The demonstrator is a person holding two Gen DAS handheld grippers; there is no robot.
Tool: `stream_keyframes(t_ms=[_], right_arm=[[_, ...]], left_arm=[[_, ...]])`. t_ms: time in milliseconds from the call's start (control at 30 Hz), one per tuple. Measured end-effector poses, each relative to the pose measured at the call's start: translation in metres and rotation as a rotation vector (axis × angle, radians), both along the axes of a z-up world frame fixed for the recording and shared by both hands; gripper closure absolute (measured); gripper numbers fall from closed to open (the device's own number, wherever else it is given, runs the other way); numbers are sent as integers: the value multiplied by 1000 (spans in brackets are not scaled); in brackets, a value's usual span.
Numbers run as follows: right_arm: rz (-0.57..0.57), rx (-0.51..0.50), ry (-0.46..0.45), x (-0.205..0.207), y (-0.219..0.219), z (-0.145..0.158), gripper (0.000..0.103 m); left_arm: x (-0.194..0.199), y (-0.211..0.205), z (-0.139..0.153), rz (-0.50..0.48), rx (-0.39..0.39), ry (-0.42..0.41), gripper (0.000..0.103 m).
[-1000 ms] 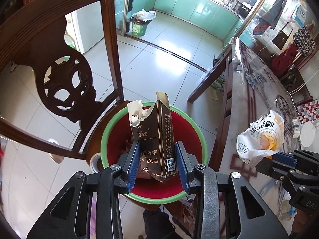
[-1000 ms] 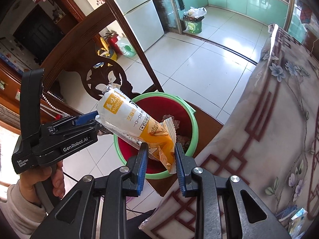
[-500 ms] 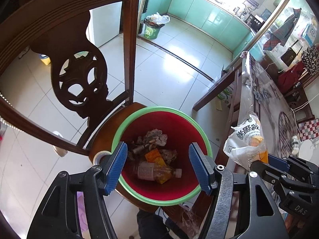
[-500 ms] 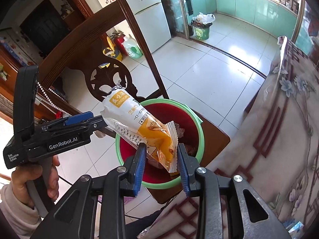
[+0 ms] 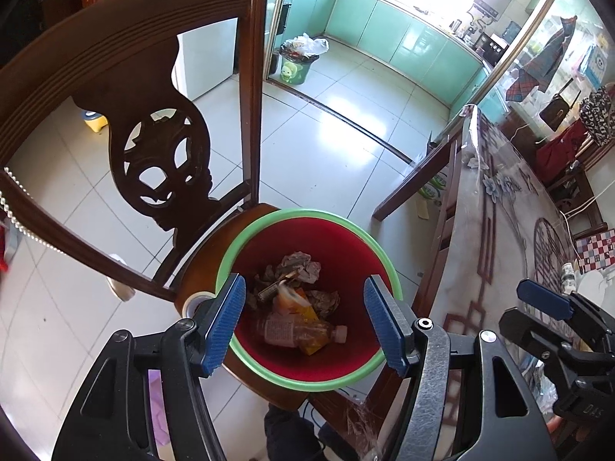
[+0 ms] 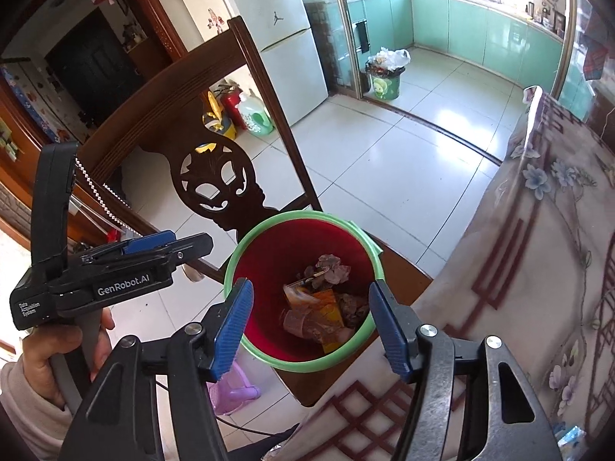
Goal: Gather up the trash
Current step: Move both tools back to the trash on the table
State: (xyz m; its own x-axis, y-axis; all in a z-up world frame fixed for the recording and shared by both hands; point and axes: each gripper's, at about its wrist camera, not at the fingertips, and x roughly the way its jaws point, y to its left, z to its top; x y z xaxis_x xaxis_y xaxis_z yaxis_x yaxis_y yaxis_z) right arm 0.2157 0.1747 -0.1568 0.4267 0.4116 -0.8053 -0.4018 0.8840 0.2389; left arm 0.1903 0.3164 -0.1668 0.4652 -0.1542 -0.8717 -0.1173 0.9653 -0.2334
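Trash (image 5: 298, 315) sits in my red bin (image 5: 378, 257) on the chair (image 5: 127, 77), lower centre; worktop (image 6: 538, 253) right. Snack bag just dropped in, both grippers (image 5: 305, 324) (image 6: 311, 324) now spread, empty; right one only just opened.

The bin (image 5: 307, 378) is red inside with a light green rim. The chair (image 5: 153, 88) under it is dark brown wood with a carved openwork back. The tablecloth (image 6: 538, 230) is pale beige, patterned with dark red lattice lines and blue-grey flowers. Both grippers carry blue ribbed pads (image 5: 226, 322) on black frames. The kitchen cabinets (image 6: 461, 27) are mint green, the floor tiles (image 5: 326, 146) white.
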Motion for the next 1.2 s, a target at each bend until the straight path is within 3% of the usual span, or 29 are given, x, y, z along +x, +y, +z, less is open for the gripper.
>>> stream_keyframes(t_ms=[267, 633, 767, 900, 1200], right_arm=[[-72, 30, -61, -30, -48, 26, 41], [-343, 79, -3, -86, -201, 21, 40], [-447, 50, 20, -113, -268, 12, 40], [-563, -26, 52, -145, -334, 1, 40], [-725, -90, 153, -203, -436, -21, 40]], left_arm=[[-7, -51, 12, -107, 4, -26, 40], [-30, -169, 25, -302, 18, -37, 40], [-48, -216, 37, -373, 36, -69, 40], [-68, -259, 59, -442, 80, -153, 40], [-93, -339, 84, -545, 104, -235, 37]])
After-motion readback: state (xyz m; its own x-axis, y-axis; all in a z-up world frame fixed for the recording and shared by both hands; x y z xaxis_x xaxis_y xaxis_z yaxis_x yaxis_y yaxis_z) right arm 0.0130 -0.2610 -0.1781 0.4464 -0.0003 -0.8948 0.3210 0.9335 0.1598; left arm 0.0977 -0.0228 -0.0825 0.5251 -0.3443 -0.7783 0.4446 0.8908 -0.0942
